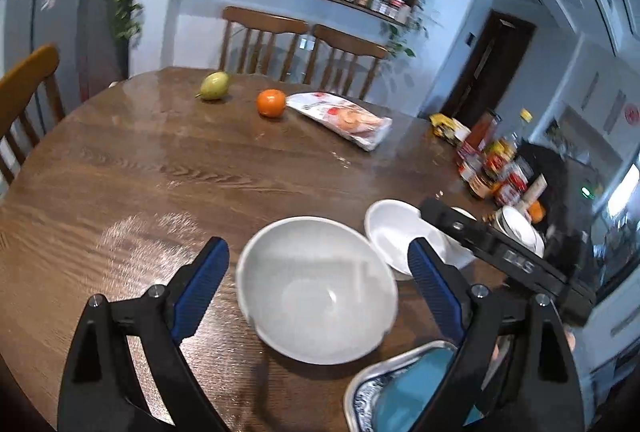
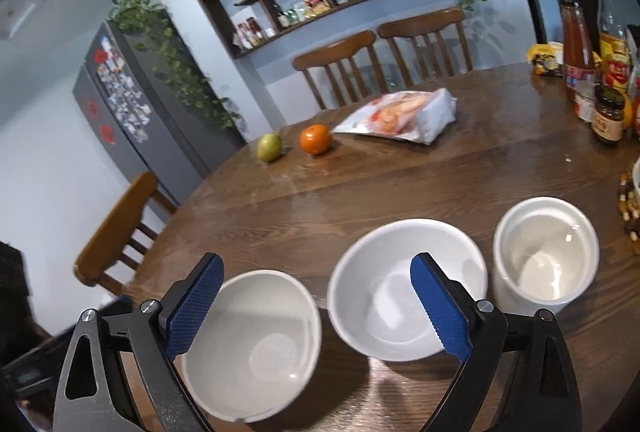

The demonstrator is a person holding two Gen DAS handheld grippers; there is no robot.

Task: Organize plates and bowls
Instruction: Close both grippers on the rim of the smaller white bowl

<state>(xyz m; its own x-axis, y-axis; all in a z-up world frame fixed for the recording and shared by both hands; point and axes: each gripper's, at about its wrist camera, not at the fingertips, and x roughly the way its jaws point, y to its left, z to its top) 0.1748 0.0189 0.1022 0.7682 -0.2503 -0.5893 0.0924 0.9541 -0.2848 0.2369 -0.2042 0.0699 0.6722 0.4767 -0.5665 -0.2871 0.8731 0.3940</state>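
Left gripper [image 1: 318, 260]: blue-padded fingers [image 1: 202, 282] spread wide, holding nothing, over a white bowl [image 1: 316, 288] that sits upright on the table [image 1: 160, 168], mouth up. Whether the pads touch the rim cannot be told.

Right gripper [image 2: 316, 292]: fingers [image 2: 194, 306] also spread wide, empty, above the gap between two bowls.

From the right wrist view, three white vessels stand in a row along the near edge of the table, all mouths up: near-left bowl [image 2: 256, 348], middle bowl [image 2: 400, 288], tall cup [image 2: 544, 252] at right. Round, so no long axis.

A blue-centred plate [image 1: 400, 392] with patterned rim lies near right in the left view, partly hidden by the gripper.

Far side: a pear [image 1: 215, 85], an orange [image 1: 271, 103], a snack bag [image 1: 344, 118]. Bottles [image 2: 592, 64] at far right; labels too blurred to read.
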